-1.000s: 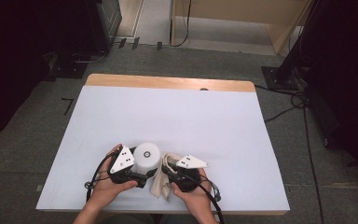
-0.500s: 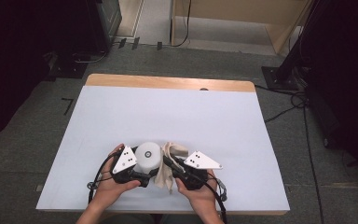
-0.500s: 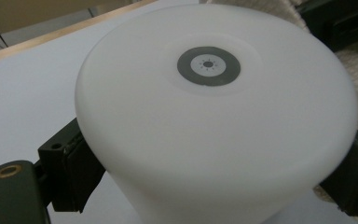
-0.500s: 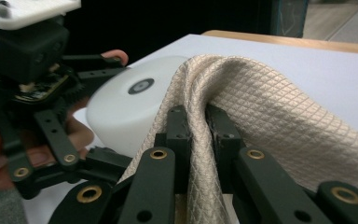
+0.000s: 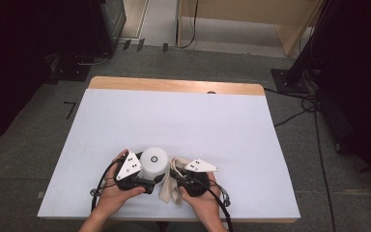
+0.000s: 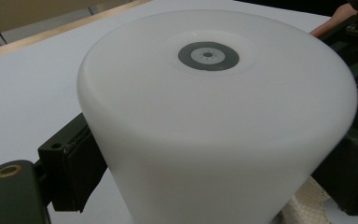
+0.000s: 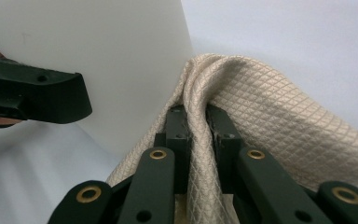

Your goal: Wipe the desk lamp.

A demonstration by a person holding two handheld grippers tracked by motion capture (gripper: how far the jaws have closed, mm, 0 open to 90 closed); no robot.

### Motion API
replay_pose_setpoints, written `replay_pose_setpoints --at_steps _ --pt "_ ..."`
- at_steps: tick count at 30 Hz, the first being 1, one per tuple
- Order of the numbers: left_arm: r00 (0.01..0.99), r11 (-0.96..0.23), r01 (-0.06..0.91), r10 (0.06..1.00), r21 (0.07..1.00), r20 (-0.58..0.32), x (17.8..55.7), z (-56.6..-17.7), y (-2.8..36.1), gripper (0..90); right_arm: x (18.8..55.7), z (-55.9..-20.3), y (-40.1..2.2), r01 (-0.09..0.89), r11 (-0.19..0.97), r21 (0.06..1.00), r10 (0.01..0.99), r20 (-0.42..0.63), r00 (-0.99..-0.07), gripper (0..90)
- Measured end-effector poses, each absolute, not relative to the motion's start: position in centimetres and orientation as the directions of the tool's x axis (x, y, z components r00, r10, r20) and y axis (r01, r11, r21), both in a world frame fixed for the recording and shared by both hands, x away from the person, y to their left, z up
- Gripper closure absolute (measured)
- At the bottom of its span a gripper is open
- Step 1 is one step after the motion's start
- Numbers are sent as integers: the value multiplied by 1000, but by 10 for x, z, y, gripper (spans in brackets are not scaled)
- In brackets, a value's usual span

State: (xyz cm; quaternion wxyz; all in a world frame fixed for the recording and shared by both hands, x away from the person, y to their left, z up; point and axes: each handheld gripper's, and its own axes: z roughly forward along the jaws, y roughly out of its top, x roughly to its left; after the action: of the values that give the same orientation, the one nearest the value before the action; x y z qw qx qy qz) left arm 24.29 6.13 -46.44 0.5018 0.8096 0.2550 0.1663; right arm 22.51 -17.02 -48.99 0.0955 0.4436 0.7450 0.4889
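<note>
A white cylinder (image 5: 154, 162) with a small grey disc on its top stands near the table's front edge. My left gripper (image 5: 150, 171) is shut on it, one jaw on each side; in the left gripper view the cylinder (image 6: 214, 116) bulks between the pads (image 6: 74, 168). Just right of it, my right gripper (image 5: 175, 175) is shut on a fold of beige quilted cloth (image 5: 166, 192). In the right gripper view that cloth (image 7: 270, 121) rises between the jaws of my right gripper (image 7: 198, 119) and leans against the cylinder (image 7: 98, 56).
The white tabletop (image 5: 174, 121) stretches back to a wooden strip (image 5: 174, 86) at the far edge. A person's hands hold both grippers at the front edge, cables trailing. Dark stands and cables sit on the grey floor around the table.
My right gripper, with the cloth, shifted a little to the right and has come back left against the cylinder. The left gripper and the cylinder have stayed put.
</note>
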Motion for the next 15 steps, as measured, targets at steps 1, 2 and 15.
replay_pose_setpoints --at_steps 1,2,15 --pt "815 -366 246 579 898 13 243 -465 62 85 225 -490 -170 566 129 814 756 288 -587 812" --pt "816 -366 246 578 898 12 243 -465 62 85 224 -489 -170 566 133 814 757 286 -588 812" --pt "818 -364 245 575 899 10 243 -465 62 85 212 -439 -177 397 62 916 715 237 -658 812"
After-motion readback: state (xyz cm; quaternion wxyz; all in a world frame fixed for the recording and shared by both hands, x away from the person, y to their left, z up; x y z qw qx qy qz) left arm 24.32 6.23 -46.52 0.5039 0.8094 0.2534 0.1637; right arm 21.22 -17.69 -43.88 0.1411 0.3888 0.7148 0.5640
